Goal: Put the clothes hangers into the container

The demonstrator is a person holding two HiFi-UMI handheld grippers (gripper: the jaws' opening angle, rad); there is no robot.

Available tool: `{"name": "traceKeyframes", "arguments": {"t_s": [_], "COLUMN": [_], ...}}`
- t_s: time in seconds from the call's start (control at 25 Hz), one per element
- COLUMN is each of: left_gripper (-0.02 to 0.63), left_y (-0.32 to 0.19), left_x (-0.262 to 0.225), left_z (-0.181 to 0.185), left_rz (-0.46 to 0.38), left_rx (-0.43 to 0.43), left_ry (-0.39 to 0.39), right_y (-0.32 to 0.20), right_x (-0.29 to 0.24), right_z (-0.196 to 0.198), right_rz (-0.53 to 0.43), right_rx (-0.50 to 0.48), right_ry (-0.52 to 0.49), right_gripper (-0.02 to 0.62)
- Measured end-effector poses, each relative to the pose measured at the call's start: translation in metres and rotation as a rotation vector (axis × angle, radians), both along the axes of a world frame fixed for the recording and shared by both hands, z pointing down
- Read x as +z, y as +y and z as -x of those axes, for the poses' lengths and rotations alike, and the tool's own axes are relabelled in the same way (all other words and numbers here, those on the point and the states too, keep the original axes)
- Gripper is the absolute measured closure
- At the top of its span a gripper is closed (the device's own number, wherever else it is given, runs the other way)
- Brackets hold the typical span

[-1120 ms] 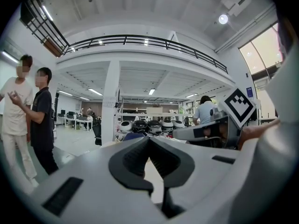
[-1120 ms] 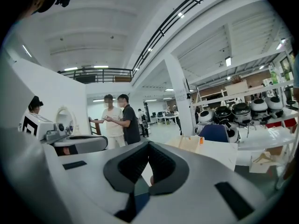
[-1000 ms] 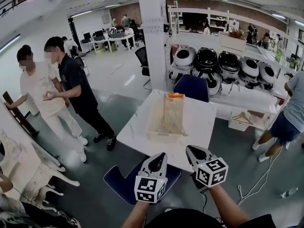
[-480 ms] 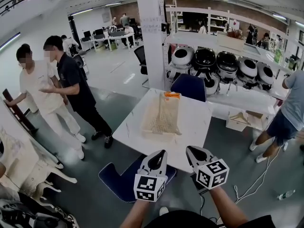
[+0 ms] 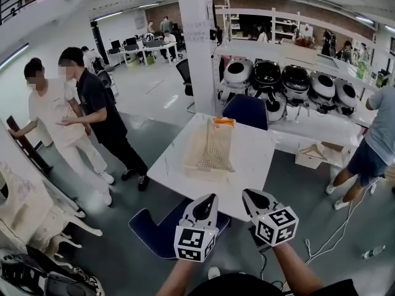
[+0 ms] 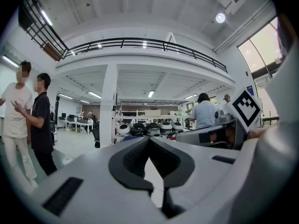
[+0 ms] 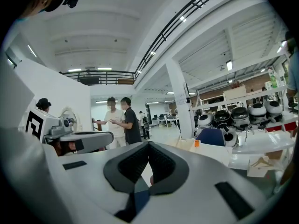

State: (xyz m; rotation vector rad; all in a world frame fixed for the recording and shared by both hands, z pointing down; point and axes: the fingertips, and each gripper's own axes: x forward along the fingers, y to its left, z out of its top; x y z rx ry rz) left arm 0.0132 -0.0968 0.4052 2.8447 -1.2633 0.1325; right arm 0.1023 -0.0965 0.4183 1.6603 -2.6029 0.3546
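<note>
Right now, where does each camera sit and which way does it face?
Head view: on the head, looking down at table and basket; forearms, left gripper and right gripper show.
Left gripper view: on the left gripper, facing the pillar; its shut jaws show.
Right gripper view: on the right gripper, facing the table; its shut jaws show.
Shared: both gripper views catch the pillar and two standing people.

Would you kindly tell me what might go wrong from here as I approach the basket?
The left tongs and right tongs are both shut and empty; unopened, they might knock things rather than grip them. The blue chair stands at the near edge of the table and may hamper reaching the basket.
</note>
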Motion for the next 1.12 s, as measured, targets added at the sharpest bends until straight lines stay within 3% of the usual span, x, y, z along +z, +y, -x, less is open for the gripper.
{"name": "traceKeyframes", "arguments": {"t_s": [1.12], "left_gripper": [0.601], "left_y": [0.023], "left_x": [-0.003], "left_z": [-0.028], "left_rz": [-0.002], "left_rx": [0.029], "left_ry": [-0.007], "right_y": [0.021], "right_x": [0.006], "right_z": [-0.022], "right_rz": [0.016], "right_rx": [0.000], "right_ry": [-0.001], "right_gripper": [0.577]}}
